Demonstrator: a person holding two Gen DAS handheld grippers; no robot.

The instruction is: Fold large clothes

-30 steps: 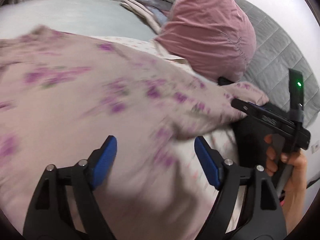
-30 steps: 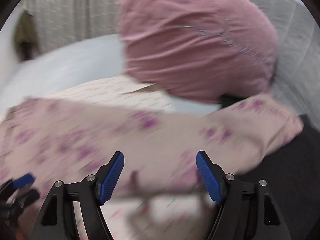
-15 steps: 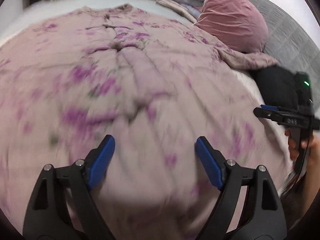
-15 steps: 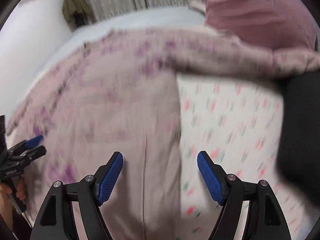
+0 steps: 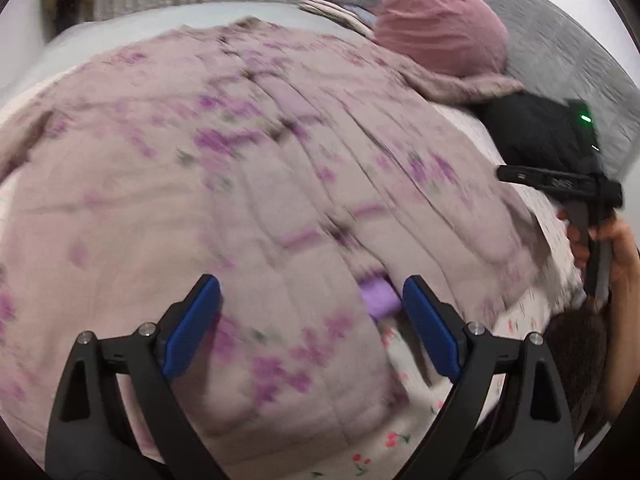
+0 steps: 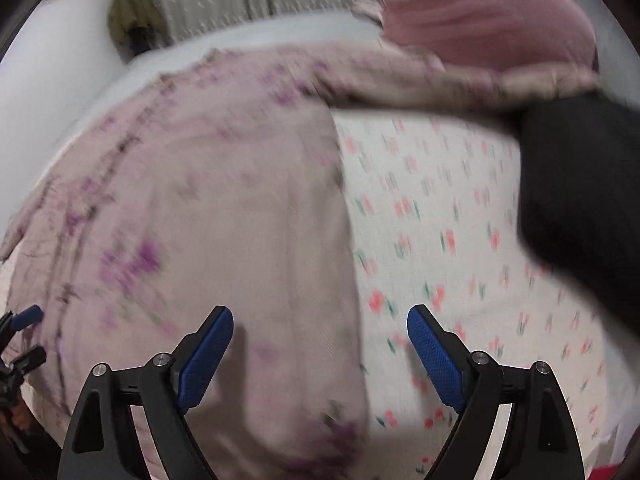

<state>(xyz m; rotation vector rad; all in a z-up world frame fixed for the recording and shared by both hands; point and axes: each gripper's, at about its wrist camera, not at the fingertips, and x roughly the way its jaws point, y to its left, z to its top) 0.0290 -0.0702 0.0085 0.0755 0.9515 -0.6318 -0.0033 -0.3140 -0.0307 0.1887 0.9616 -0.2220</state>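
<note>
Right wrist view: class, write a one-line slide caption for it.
Right gripper, jaws opening with nothing gripped, hangs over the edge of a pink floral garment spread on a patterned bed sheet.

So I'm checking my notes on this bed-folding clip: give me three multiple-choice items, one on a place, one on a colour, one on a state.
1. Where is the pink pillow?
A. beyond the floral garment, by the grey headboard
B. on the floor
C. under the garment

2. What colour are the left gripper pads?
A. red
B. blue
C. white

3. How is the garment lying?
A. rolled tight
B. spread over the bedsheet
C. hanging from a hook

Answers: 1 A, it sits past the garment against the headboard; 2 B, both pads show blue; 3 B, it lies wide across the bed.
</note>
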